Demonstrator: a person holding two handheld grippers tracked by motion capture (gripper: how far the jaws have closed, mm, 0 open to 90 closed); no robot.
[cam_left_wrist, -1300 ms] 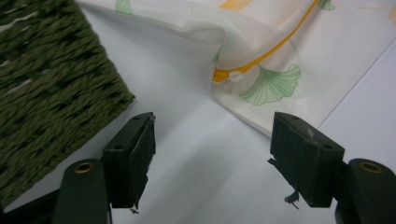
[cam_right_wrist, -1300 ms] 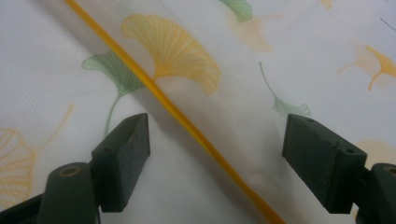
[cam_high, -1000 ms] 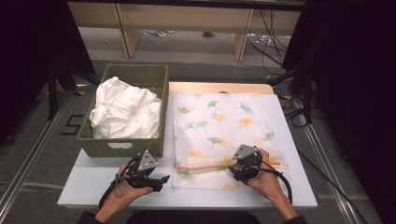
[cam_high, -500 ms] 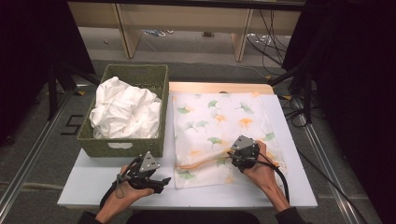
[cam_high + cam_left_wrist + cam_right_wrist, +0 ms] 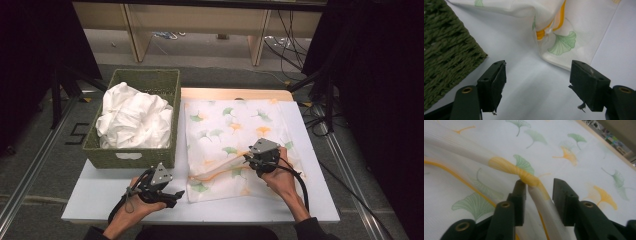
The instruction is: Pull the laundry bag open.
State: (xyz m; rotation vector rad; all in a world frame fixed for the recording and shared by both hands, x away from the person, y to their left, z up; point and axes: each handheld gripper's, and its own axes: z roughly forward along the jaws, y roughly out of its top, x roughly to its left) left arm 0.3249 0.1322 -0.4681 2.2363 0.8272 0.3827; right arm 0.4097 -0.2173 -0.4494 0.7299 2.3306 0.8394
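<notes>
**A:** What is listed on the white rectangular tabletop (image 5: 100, 195)?

**B:** A thin white woven cloth printed with green and orange ginkgo leaves and edged with an orange band (image 5: 235, 135) is spread flat over the right half of the tabletop. Its near part is gathered into a raised, soft ridge. A fine ribbed weave is seen on it in the right gripper view.

**A:** And the left half?

**B:** A rectangular basket of coarse olive-green woven fibre (image 5: 135, 157) is entered there, just beside the cloth. A crumpled heap of plain white fabric (image 5: 132, 120) is held in it.

**A:** How is the right gripper (image 5: 248, 159) recorded?

**B:** Its black jaws have just been closing and are now set narrow. The pinched ridge of cloth lies between them in the right gripper view (image 5: 536, 188). One pad (image 5: 520, 192) is touched by the fold; a small gap is seen at the other, so a firm grip is not noted.

**A:** And the left gripper (image 5: 537, 82)?

**B:** Its blocky black jaws are held wide apart over bare tabletop, with nothing between them. The cloth's near corner lies just beyond them, untouched.
</notes>
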